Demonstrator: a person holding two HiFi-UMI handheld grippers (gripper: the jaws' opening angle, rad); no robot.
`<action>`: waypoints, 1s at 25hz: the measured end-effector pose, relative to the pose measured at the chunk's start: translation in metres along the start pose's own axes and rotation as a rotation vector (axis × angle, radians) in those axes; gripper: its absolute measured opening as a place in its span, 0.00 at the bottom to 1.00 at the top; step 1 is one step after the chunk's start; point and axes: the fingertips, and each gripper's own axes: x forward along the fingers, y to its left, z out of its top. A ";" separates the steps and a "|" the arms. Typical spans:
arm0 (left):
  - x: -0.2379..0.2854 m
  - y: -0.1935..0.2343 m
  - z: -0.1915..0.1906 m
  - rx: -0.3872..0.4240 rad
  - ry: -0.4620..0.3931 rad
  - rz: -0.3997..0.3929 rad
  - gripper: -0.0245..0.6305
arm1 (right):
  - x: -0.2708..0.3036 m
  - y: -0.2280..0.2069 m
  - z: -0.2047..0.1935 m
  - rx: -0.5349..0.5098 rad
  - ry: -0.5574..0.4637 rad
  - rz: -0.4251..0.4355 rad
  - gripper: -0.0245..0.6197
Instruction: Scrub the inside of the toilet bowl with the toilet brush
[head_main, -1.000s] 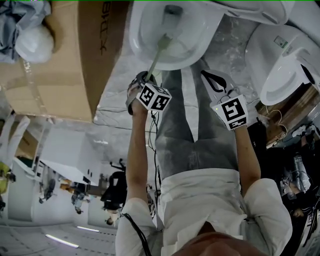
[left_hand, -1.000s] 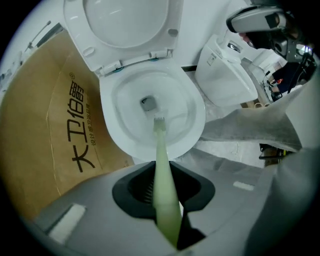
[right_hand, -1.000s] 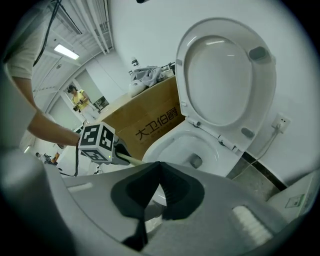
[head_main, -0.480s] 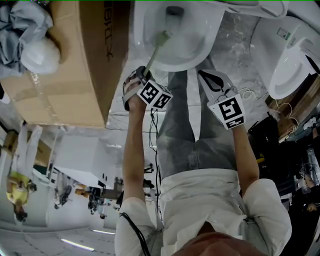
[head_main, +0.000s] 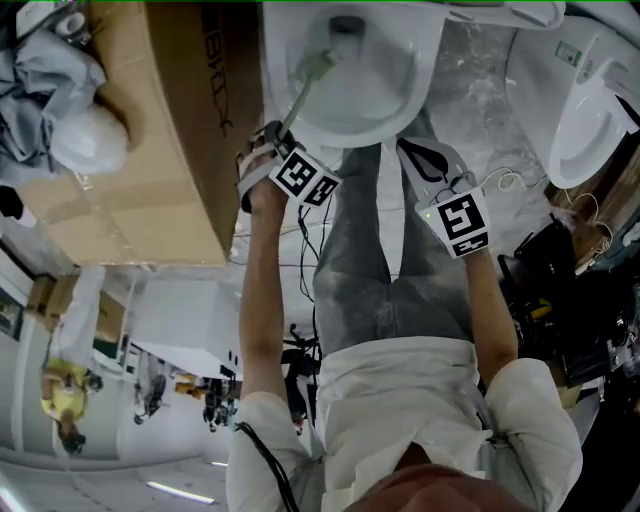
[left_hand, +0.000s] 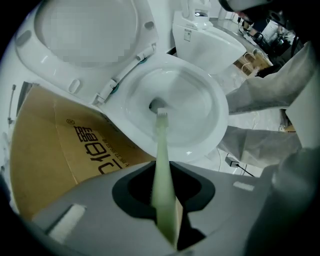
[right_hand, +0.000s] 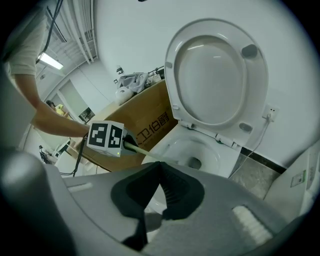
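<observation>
**A:** Where was the brush (left_hand: 161, 150)?

**B:** In the left gripper (left_hand: 165, 202), jaws clamped on its pale green handle. The head sat low in the bowl (left_hand: 202, 90), right at the outlet. I couldn't tell whether the bristles were actually touching porcelain.

**A:** And the right gripper (right_hand: 160, 169)?

**B:** Jaws together on nothing, held near the bowl's front and well apart from the brush.

**A:** So how would you have scrubbed well from there?

**B:** I'd have pressed the bristles firmly onto the wall, then worked in rings from the outlet up towards the rim. The grip looked thin on that handle, so I'd have pushed along it rather than sideways, or it might twist. The box (left_hand: 55, 150) stood just beside the bowl, so wide swings on that side risked a knock.
</observation>
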 end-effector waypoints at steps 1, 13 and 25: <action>0.001 0.005 0.001 0.010 0.001 0.006 0.19 | 0.000 -0.001 0.000 0.004 -0.001 -0.003 0.04; 0.003 0.050 0.029 -0.123 -0.054 -0.043 0.19 | 0.000 -0.012 0.006 0.034 -0.008 -0.033 0.04; -0.004 0.075 0.069 -0.423 -0.060 -0.095 0.19 | -0.004 -0.018 0.005 0.019 0.009 -0.016 0.04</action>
